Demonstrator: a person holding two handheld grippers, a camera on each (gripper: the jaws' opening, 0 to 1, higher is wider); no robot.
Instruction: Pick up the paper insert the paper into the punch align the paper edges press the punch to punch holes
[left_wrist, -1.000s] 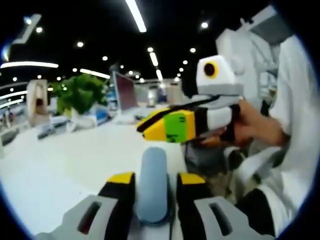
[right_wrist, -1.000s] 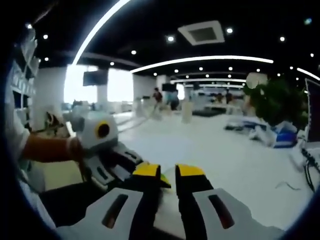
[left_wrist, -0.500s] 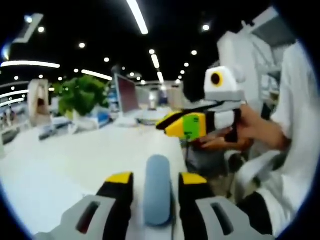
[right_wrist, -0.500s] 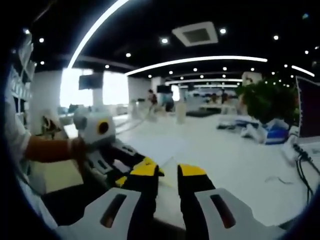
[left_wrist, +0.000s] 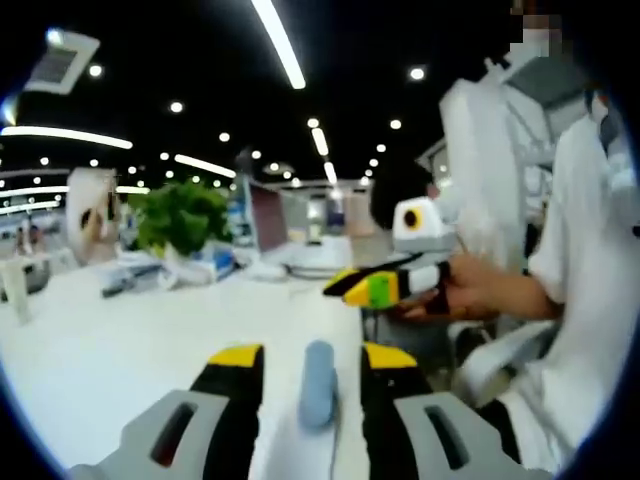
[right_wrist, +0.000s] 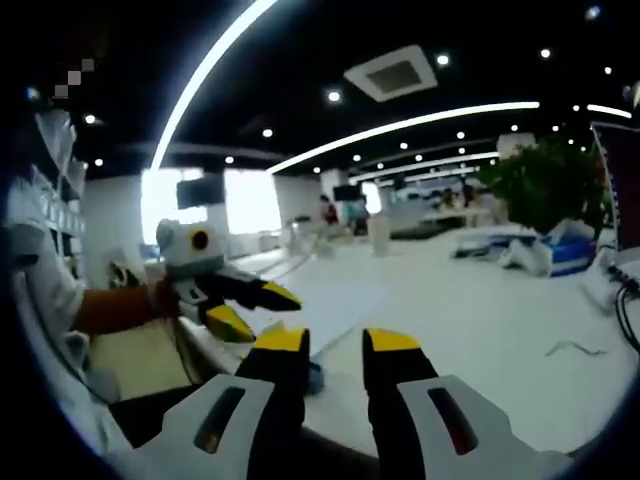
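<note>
Both of my hands have pulled back from the punch (left_wrist: 318, 383) since a second ago: between the jaws of my left hand-held gripper (left_wrist: 312, 358) the blue-grey punch looks smaller and farther off, and my right hand-held gripper (left_wrist: 372, 287), which hung close over it, now sits higher and farther away, above and to the right of the punch. Its yellow jaws stand parted with nothing between them.

From the right gripper view, my right hand-held gripper (right_wrist: 336, 342) is open at a middling width and empty, and a small blue corner of the punch (right_wrist: 314, 379) peeks out just behind its left jaw. My left hand-held gripper (right_wrist: 243, 303) hangs to the left of the punch, jaws spread and empty.

Beyond the punch, flat on the white table (right_wrist: 480, 320), lies what I take for the paper (right_wrist: 320, 308), white on white and hard to trace. I judge it light, limp and slippery on this smooth top; it will sag if I pinch one corner, so I would take it at the near edge, sliding a jaw under, and steady the far side with the other gripper.

I judge the punch stiff and fairly heavy, unlikely to slide when pressed on its rounded top.

No paper sits in the punch's slot that I can see. A potted plant (left_wrist: 178, 216) stands far behind the punch.
</note>
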